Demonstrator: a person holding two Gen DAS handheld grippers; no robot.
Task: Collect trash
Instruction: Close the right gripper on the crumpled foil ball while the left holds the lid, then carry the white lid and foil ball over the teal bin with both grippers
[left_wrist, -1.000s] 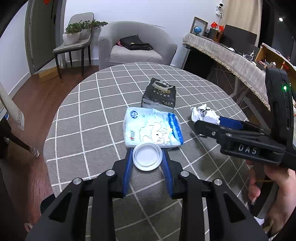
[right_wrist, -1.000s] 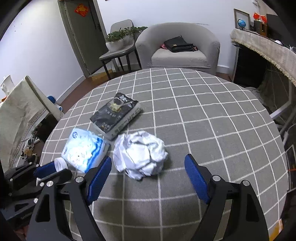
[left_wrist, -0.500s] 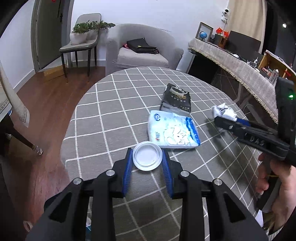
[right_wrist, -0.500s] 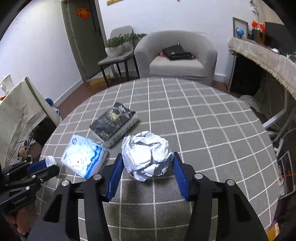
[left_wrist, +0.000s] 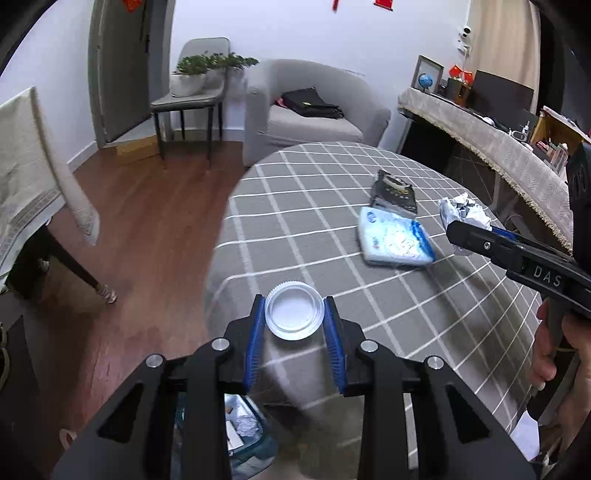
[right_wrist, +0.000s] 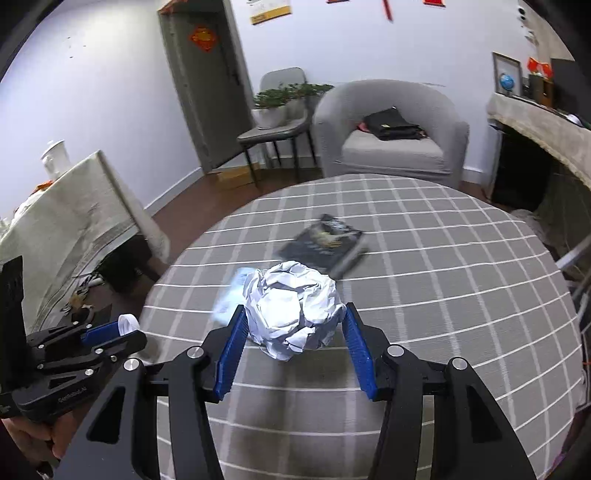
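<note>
L: my left gripper (left_wrist: 294, 320) pinches white cap (left_wrist: 293, 314), ready to bin | R: my right gripper (right_wrist: 293, 334) clamps crumpled paper ball (right_wrist: 293, 308), lifted clear of table (right_wrist: 443, 295)

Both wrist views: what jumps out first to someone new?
Each gripper already holds trash: the left gripper is clamped on a white plastic lid near the table's near edge, and the right gripper grips a crumpled paper ball above the checked tablecloth. A blue-white tissue pack and a black packet lie mid-table.
</note>
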